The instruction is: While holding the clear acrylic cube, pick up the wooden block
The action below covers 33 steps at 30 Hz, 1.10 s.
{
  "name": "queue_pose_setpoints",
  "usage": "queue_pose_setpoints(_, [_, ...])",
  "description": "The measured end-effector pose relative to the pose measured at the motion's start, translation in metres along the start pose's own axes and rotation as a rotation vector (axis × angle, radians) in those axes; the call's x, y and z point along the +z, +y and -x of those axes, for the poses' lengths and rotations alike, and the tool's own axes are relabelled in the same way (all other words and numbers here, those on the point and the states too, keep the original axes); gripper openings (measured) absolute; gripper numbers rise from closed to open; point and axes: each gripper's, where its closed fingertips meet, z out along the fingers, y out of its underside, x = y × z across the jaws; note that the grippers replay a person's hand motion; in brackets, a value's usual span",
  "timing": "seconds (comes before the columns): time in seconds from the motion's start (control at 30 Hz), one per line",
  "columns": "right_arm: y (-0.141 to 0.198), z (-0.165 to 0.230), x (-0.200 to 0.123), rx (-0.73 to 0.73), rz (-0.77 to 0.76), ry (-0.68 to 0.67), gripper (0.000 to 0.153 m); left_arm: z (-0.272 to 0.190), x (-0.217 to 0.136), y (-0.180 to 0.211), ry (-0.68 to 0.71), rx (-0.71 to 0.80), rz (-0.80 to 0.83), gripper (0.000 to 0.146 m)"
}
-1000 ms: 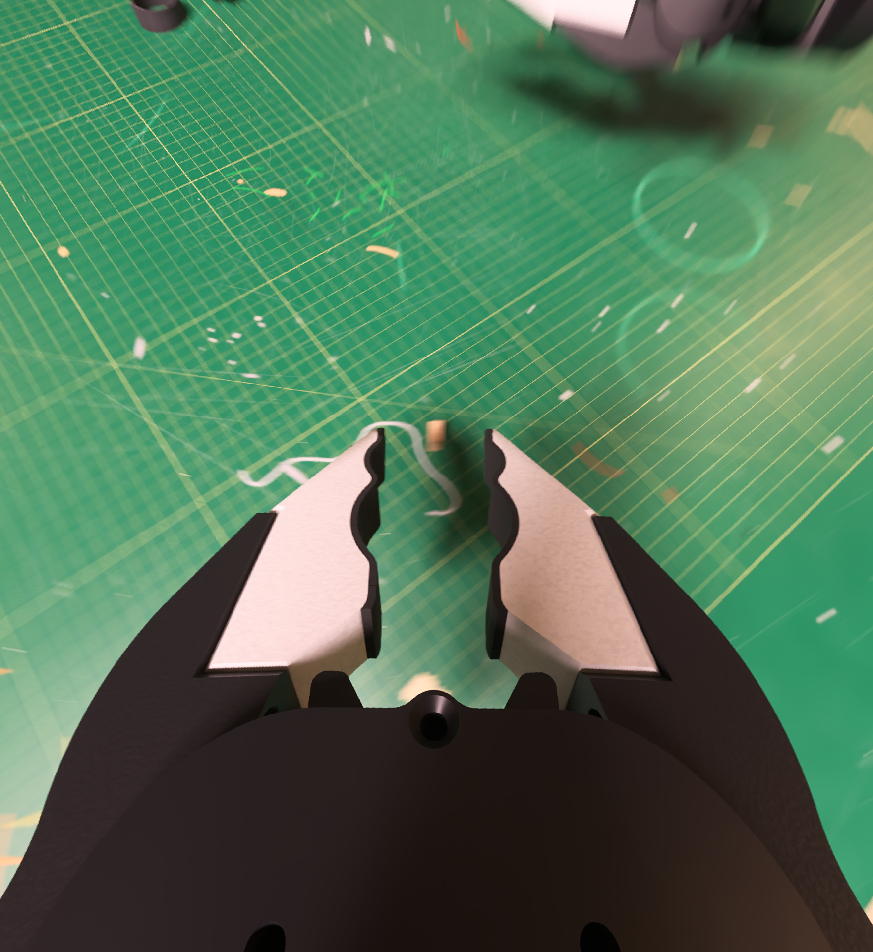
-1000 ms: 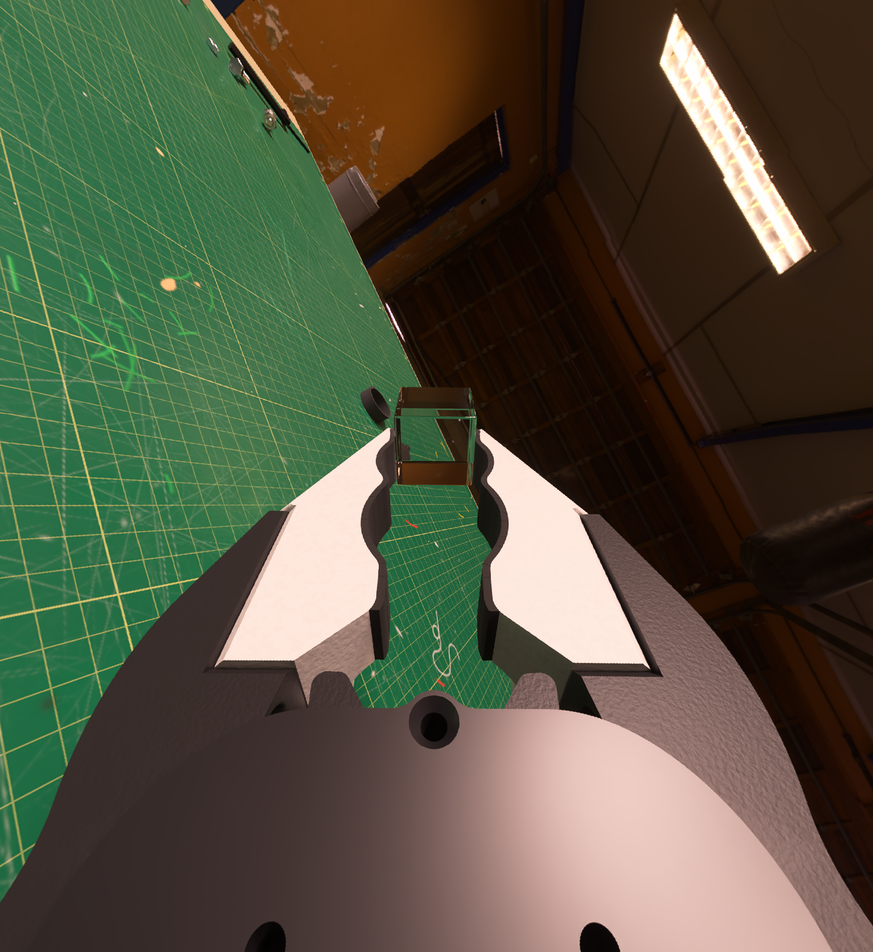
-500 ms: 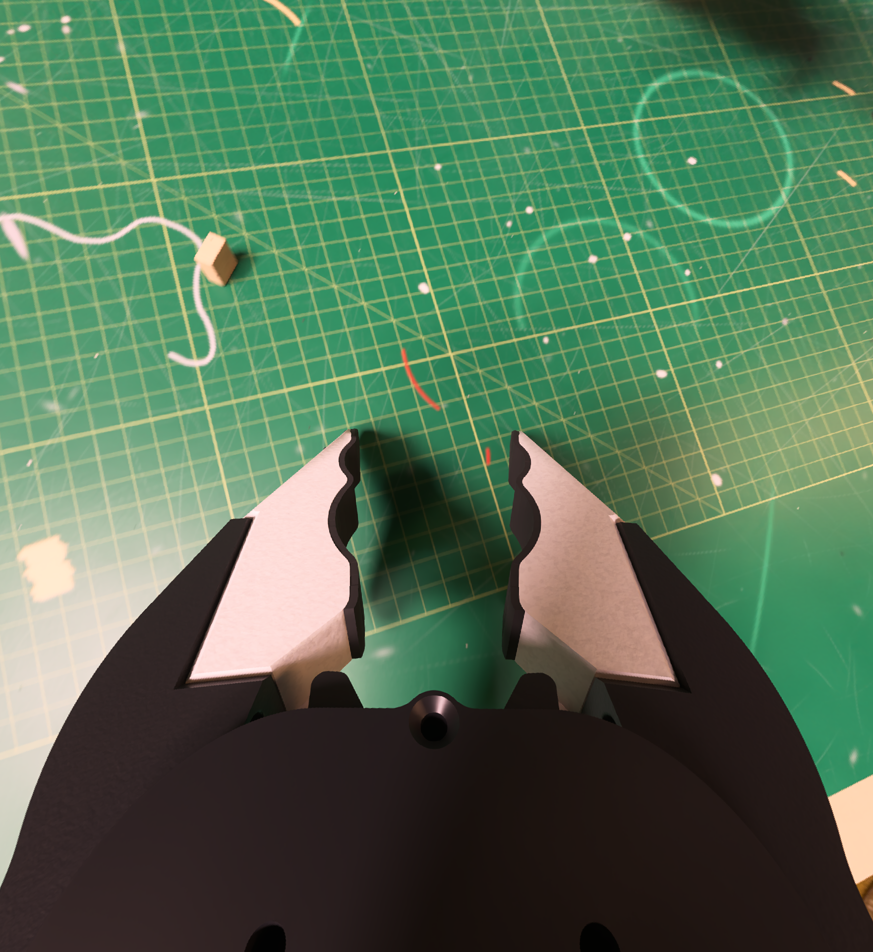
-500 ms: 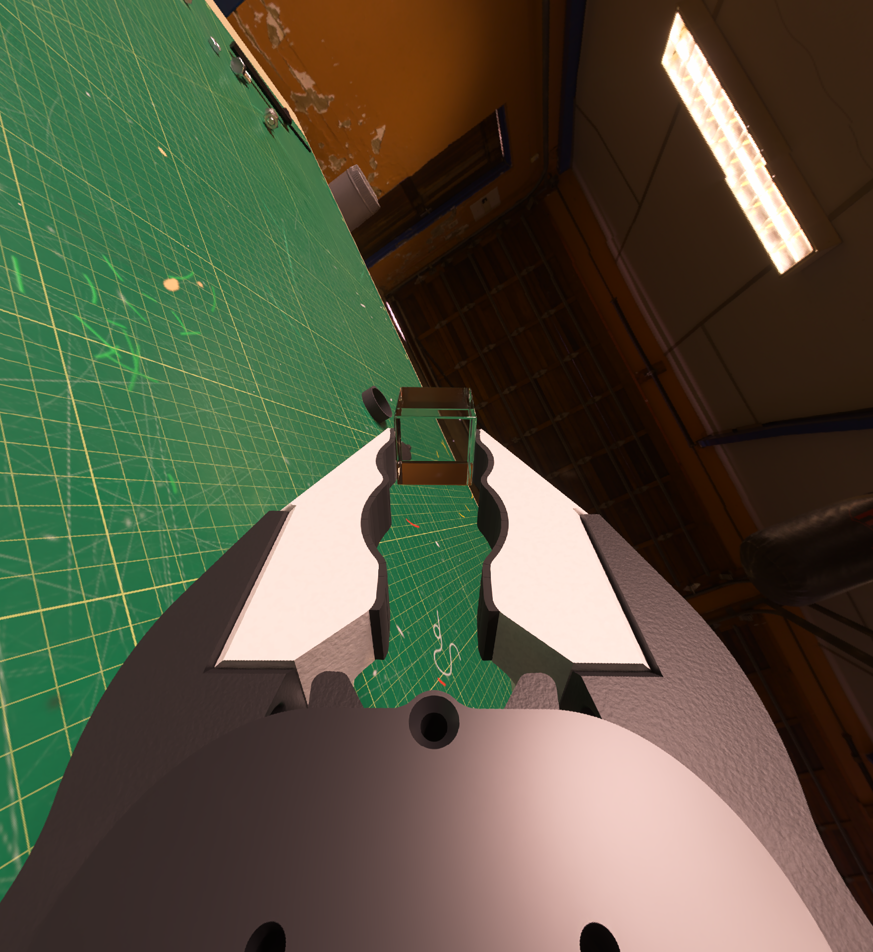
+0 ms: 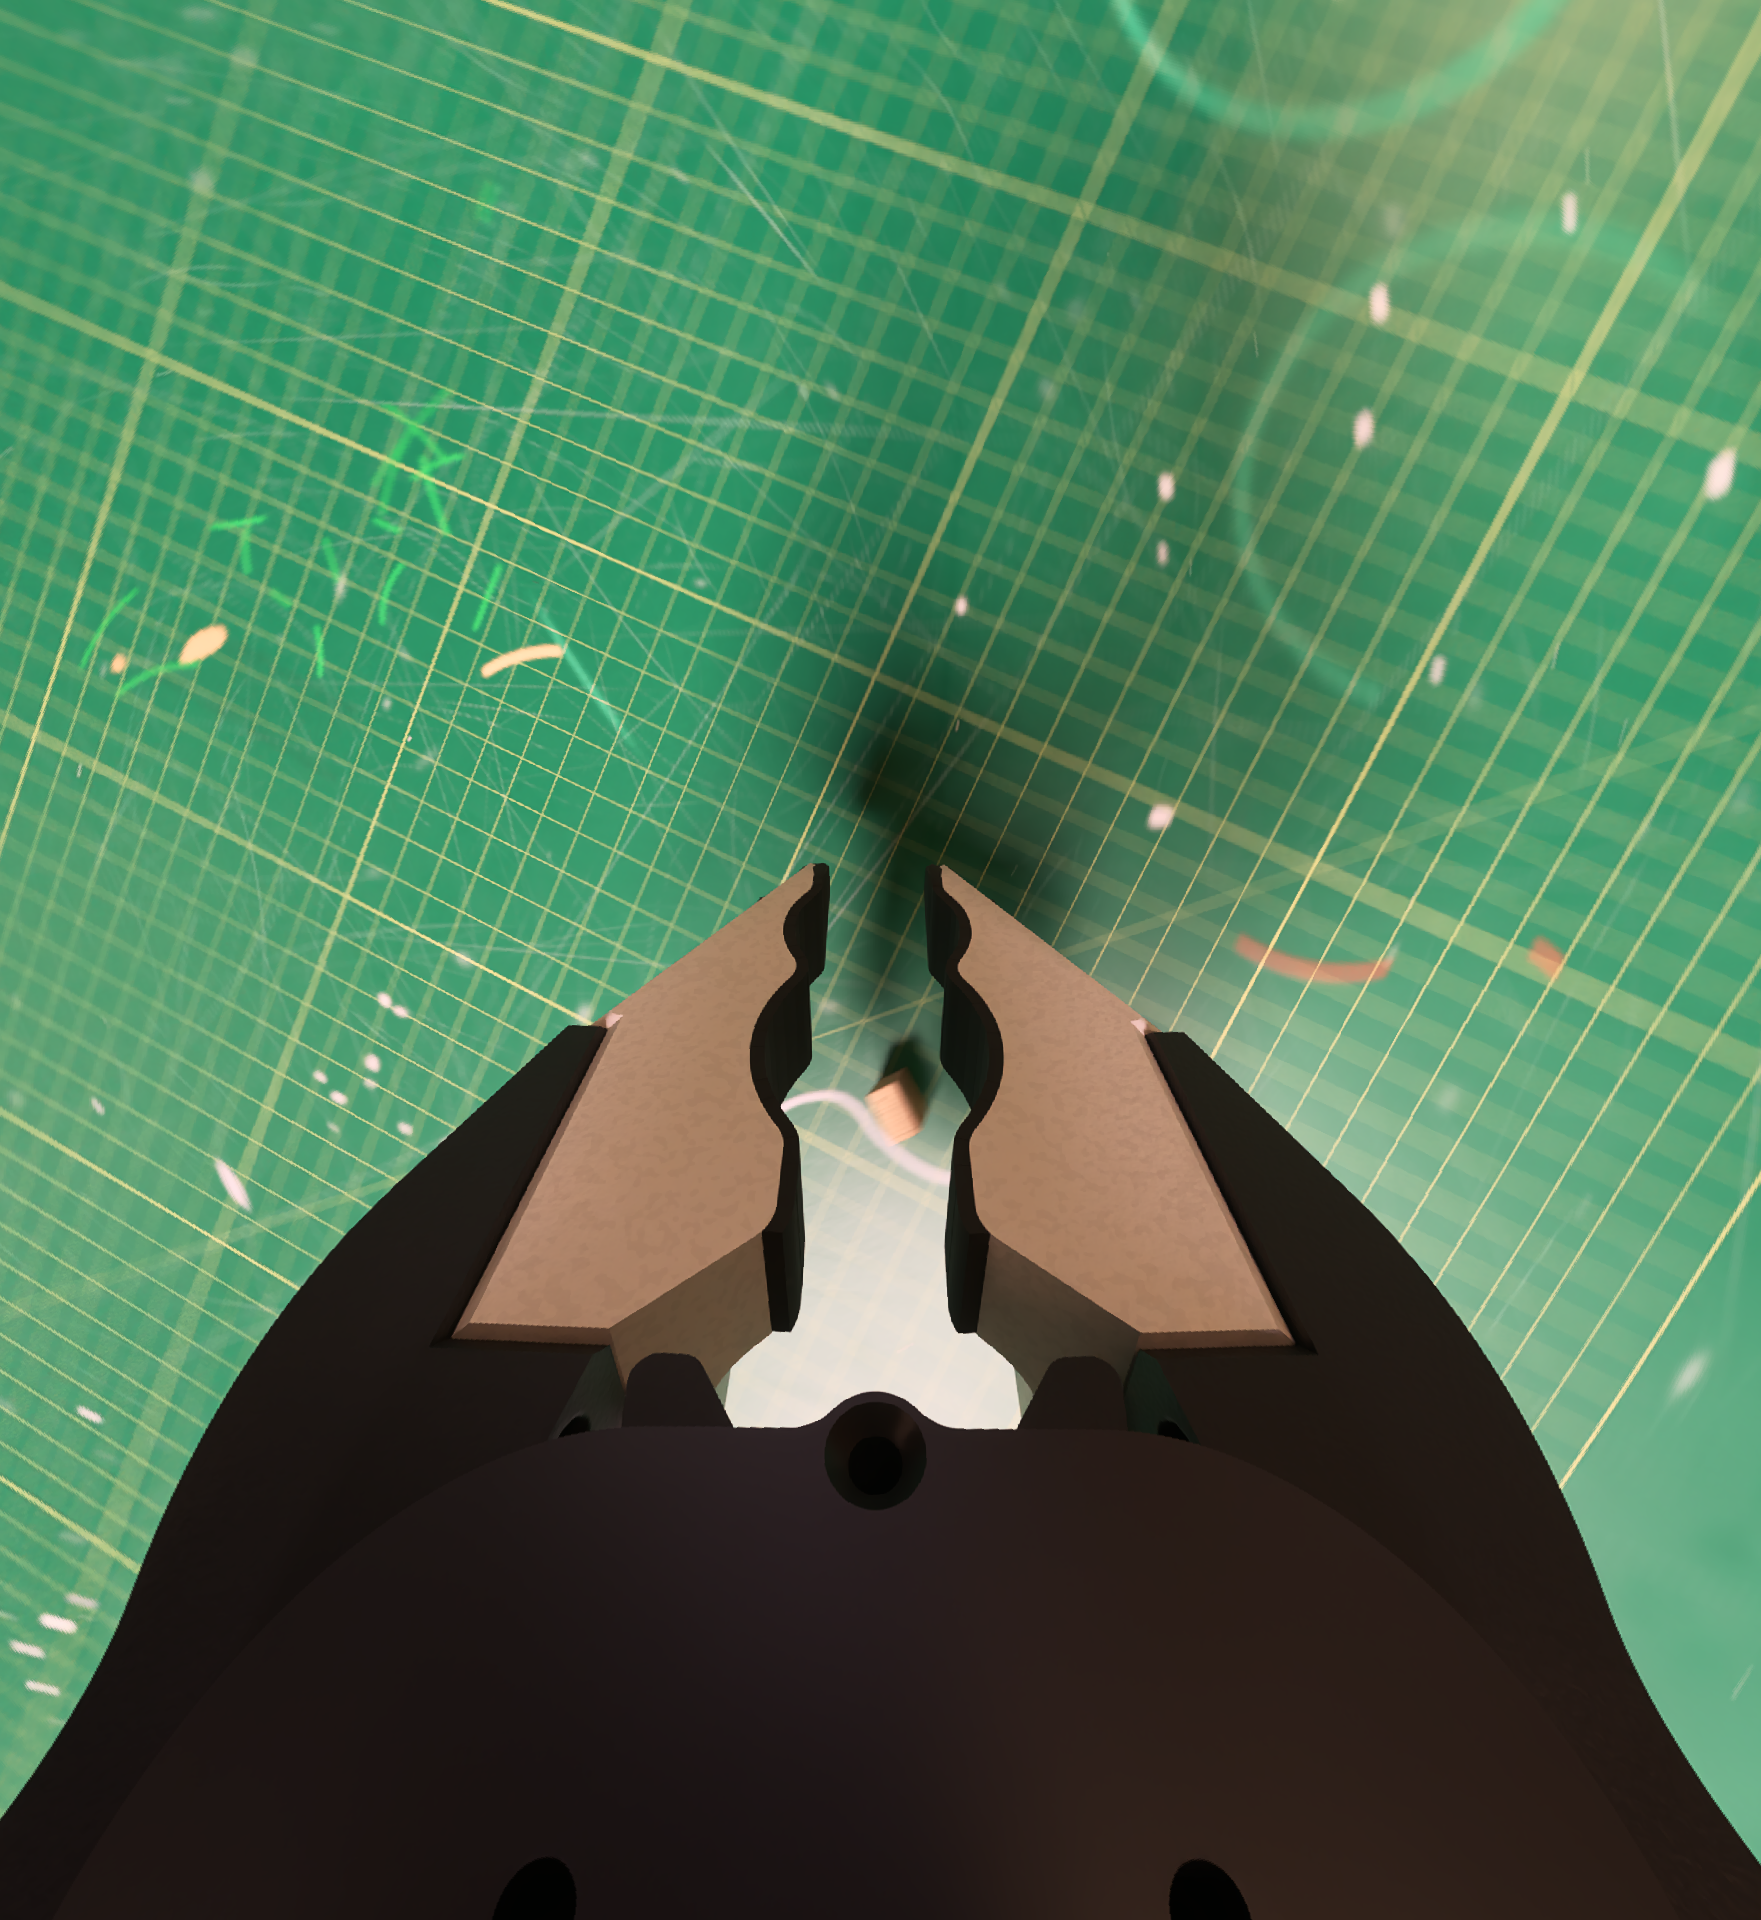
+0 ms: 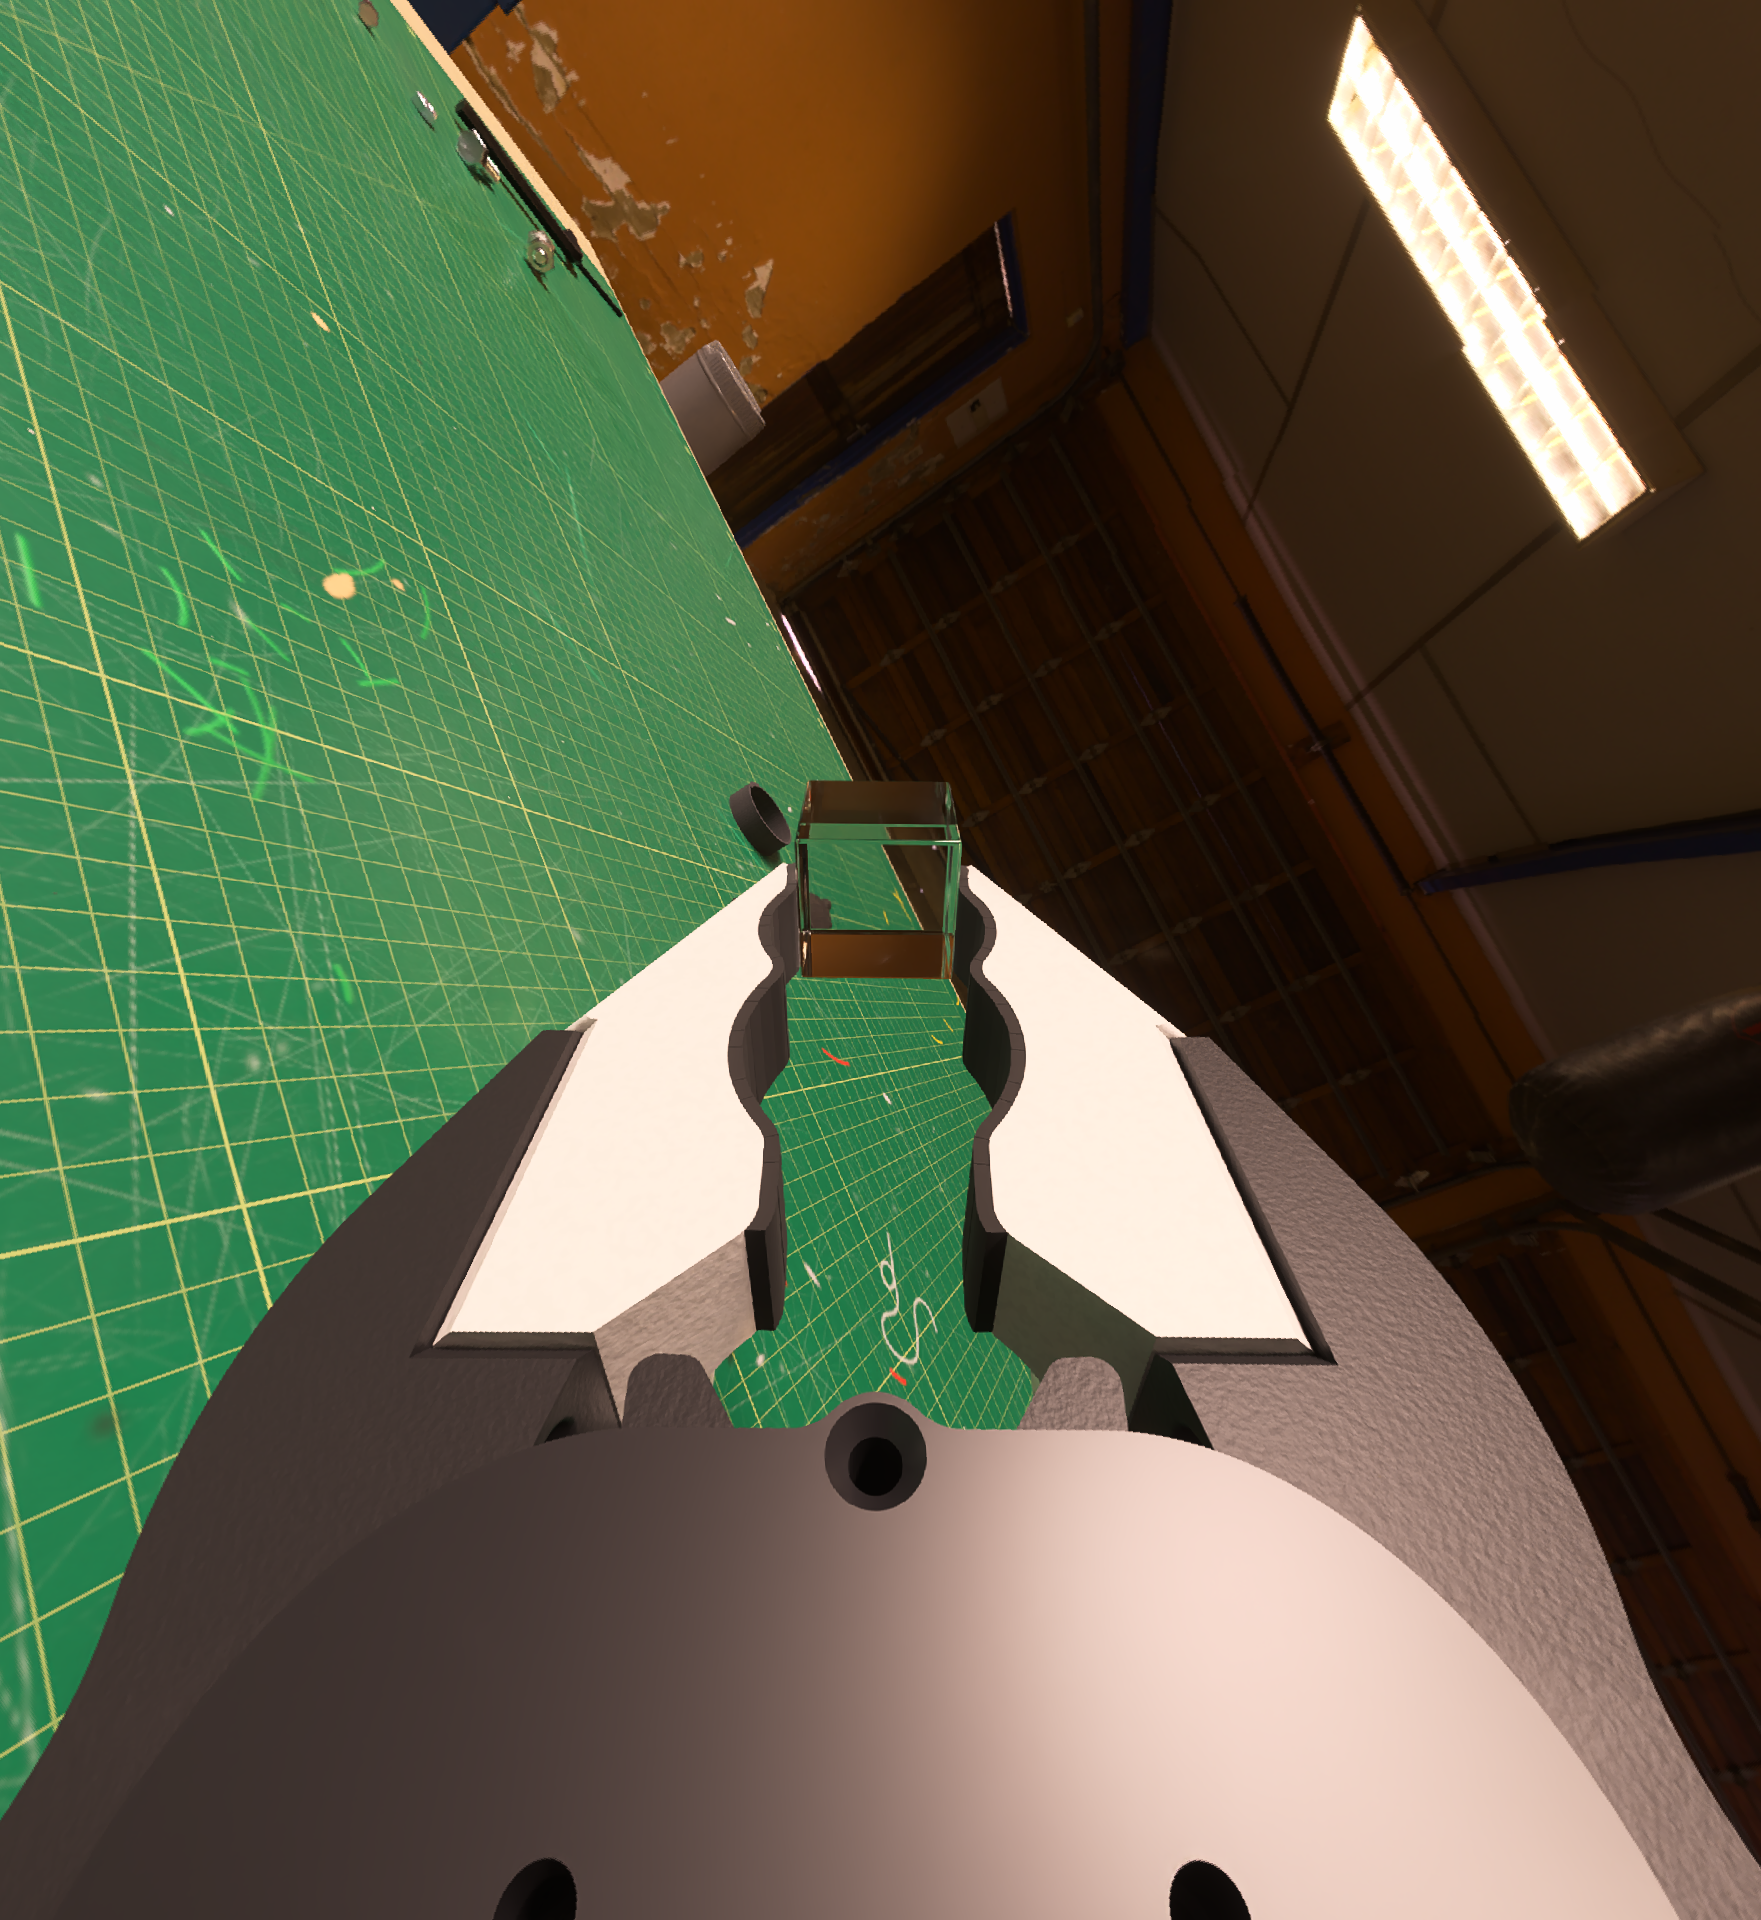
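Observation:
The wooden block [image 5: 895,1107] is a small tan cube lying on the green cutting mat [image 5: 647,416]. In the left wrist view it shows through the gap between my fingers, behind the tips and well below them. My left gripper [image 5: 878,878] is above the mat, empty, its jaws apart by a narrow gap. My right gripper [image 6: 877,875] is shut on the clear acrylic cube [image 6: 876,914], held at the fingertips and raised above the mat [image 6: 232,520], pointing past the mat's edge.
A white string [image 5: 860,1122] curls on the mat beside the block. A small black ring [image 6: 760,819] lies on the mat near its far edge. Paper flecks and scratches dot the mat. Beyond the edge are an orange wall and a ceiling light [image 6: 1478,281].
My left gripper has swung so the block, earlier off to the upper left, now shows between the fingers. Its jaws have narrowed. The right gripper has kept hold of the cube and barely moved.

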Motion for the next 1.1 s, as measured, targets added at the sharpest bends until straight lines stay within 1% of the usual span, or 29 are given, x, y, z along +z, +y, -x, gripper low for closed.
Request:
queue_pose_setpoints(0.03, [0.0,0.0,0.0,0.0,0.002,-0.001,0.028,0.004,-0.001,0.005,0.047,0.07,0.04,0.018])
queue_pose_setpoints(0.1, [0.0,0.0,0.0,-0.001,0.003,0.001,0.028,0.016,0.0,0.011,0.047,0.159,0.081,0.018])
queue_pose_setpoints(0.17, [0.001,0.0,0.0,0.0,0.005,0.002,0.028,0.023,0.0,0.012,0.04,0.144,0.081,0.018])
queue_pose_setpoints(0.2, [0.001,-0.001,0.0,0.0,0.007,0.004,0.028,0.024,-0.002,0.01,0.031,0.105,0.053,0.02])
queue_pose_setpoints(0.27, [0.002,-0.001,0.0,0.003,0.008,0.003,0.028,0.025,-0.011,0.003,0.0,-0.011,-0.077,0.038])
queue_pose_setpoints(0.33, [0.002,-0.001,0.0,0.005,0.007,0.003,0.028,0.017,-0.026,-0.001,-0.009,-0.141,-0.255,0.043])
queue_pose_setpoints(0.4, [0.001,0.0,0.001,0.009,0.005,-0.001,0.028,0.0,-0.037,0.003,0.036,-0.256,-0.402,0.043])
queue_pose_setpoints(0.43, [0.001,0.0,0.001,0.01,0.004,-0.002,0.028,-0.007,-0.04,0.008,0.044,-0.308,-0.441,0.04])
queue_pose_setpoints(0.47, [0.001,0.0,0.002,0.011,0.003,-0.004,0.028,-0.013,-0.041,0.013,0.039,-0.341,-0.458,0.033])
queue_pose_setpoints(0.5, [0.001,0.0,0.002,0.012,0.001,-0.006,0.028,-0.02,-0.041,0.017,0.039,-0.357,-0.465,0.023])
queue_pose_setpoints(0.57, [0.001,0.001,0.003,0.012,0.003,-0.011,0.028,-0.025,-0.042,0.02,0.003,-0.411,-0.468,0.02])
queue_pose_setpoints(0.6, [0.001,0.001,0.003,0.011,0.004,-0.012,0.028,-0.025,-0.043,0.019,-0.018,-0.447,-0.472,0.023])
queue_pose_setpoints(0.67, [0.002,0.001,0.002,0.01,0.006,-0.011,0.028,-0.024,-0.044,0.016,-0.027,-0.486,-0.465,0.037])
queue_pose_setpoints(0.8, [0.003,0.001,0.002,0.009,0.014,-0.009,0.028,-0.02,-0.042,0.018,-0.048,-0.474,-0.362,0.039])
queue_pose_setpoints(0.87, [0.003,0.001,0.002,0.009,0.015,-0.01,0.028,-0.018,-0.038,0.022,-0.051,-0.502,-0.303,0.051])
queue_pose_setpoints(0.9, [0.003,0.001,0.002,0.009,0.015,-0.011,0.028,-0.018,-0.038,0.022,-0.041,-0.516,-0.291,0.054])
queue_pose_setpoints(1.0, [0.004,0.002,0.003,0.009,0.018,-0.014,0.028,-0.017,-0.04,0.02,-0.017,-0.569,-0.306,0.054])
queue_pose_setpoints(1.1, [0.004,0.003,0.003,0.009,0.016,-0.017,0.028,-0.01,-0.047,0.017,-0.051,-0.604,-0.359,0.045])
